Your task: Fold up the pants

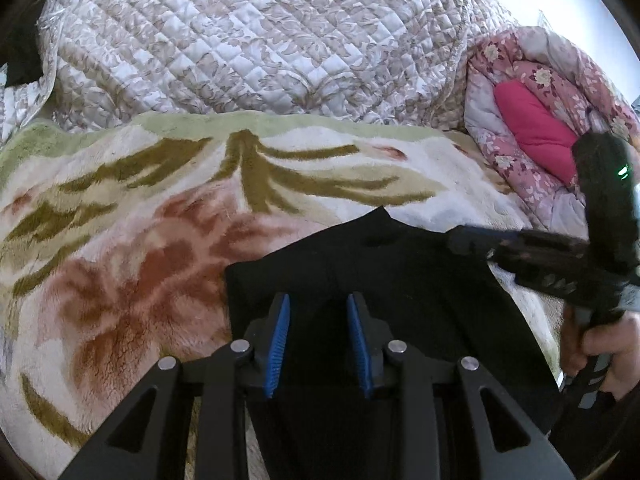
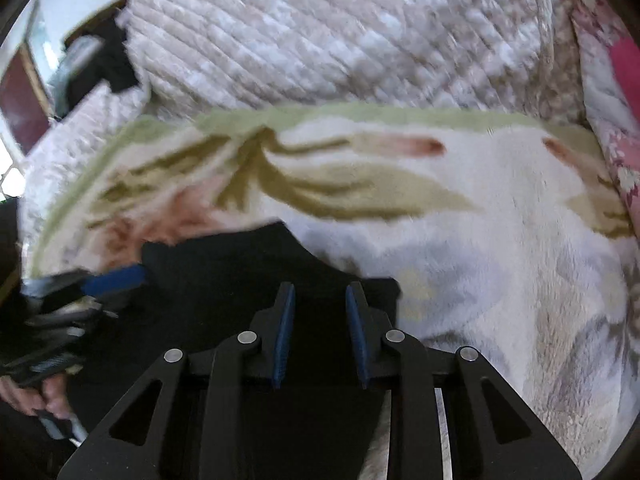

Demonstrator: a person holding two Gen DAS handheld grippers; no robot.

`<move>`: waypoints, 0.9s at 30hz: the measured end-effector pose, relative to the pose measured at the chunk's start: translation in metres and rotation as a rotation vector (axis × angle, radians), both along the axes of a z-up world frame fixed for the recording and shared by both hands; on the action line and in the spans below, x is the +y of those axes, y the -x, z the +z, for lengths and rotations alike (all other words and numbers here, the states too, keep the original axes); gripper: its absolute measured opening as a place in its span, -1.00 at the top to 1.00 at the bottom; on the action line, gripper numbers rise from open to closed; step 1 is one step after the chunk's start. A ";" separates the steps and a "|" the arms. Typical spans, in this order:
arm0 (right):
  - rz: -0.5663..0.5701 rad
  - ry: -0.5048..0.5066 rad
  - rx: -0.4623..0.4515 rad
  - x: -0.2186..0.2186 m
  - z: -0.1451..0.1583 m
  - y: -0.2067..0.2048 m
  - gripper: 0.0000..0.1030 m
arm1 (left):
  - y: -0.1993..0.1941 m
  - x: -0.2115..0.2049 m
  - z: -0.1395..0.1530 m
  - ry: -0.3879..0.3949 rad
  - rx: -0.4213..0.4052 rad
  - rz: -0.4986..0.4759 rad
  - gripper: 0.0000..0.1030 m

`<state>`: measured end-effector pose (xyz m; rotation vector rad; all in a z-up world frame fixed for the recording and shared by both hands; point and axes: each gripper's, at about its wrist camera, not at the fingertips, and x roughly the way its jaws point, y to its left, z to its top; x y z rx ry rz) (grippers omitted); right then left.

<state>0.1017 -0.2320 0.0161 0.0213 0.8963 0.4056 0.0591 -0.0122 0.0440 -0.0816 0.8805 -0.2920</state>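
Note:
The black pants point(image 1: 400, 288) lie on a floral plush blanket point(image 1: 120, 220), with a pointed edge toward the far side. My left gripper point(image 1: 318, 304) is open over the pants, blue pads apart with only dark cloth seen behind them. The right gripper point(image 1: 464, 238) reaches in from the right over the pants' far right edge, held by a hand. In the right wrist view the pants point(image 2: 240, 272) lie under my right gripper point(image 2: 320, 294), which is open. The left gripper point(image 2: 116, 278) shows blurred at left.
A quilted beige bedspread point(image 1: 260, 40) covers the bed behind the blanket. A pink floral comforter with a magenta pillow point(image 1: 532, 128) is bunched at the right. A dark object point(image 1: 20, 52) sits at the far left.

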 end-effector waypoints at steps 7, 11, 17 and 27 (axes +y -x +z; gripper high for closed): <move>-0.028 -0.062 -0.042 -0.011 0.013 0.013 0.48 | 0.005 -0.001 0.007 -0.042 -0.018 0.011 0.34; -0.011 -0.109 -0.029 -0.015 0.013 0.033 0.48 | 0.016 0.001 0.014 -0.046 -0.029 0.020 0.34; -0.006 -0.136 -0.019 -0.016 0.012 0.049 0.32 | 0.031 0.004 0.013 -0.072 -0.022 0.033 0.34; -0.049 -0.227 0.068 -0.046 -0.003 0.050 0.04 | 0.038 0.041 0.005 0.064 0.042 0.084 0.17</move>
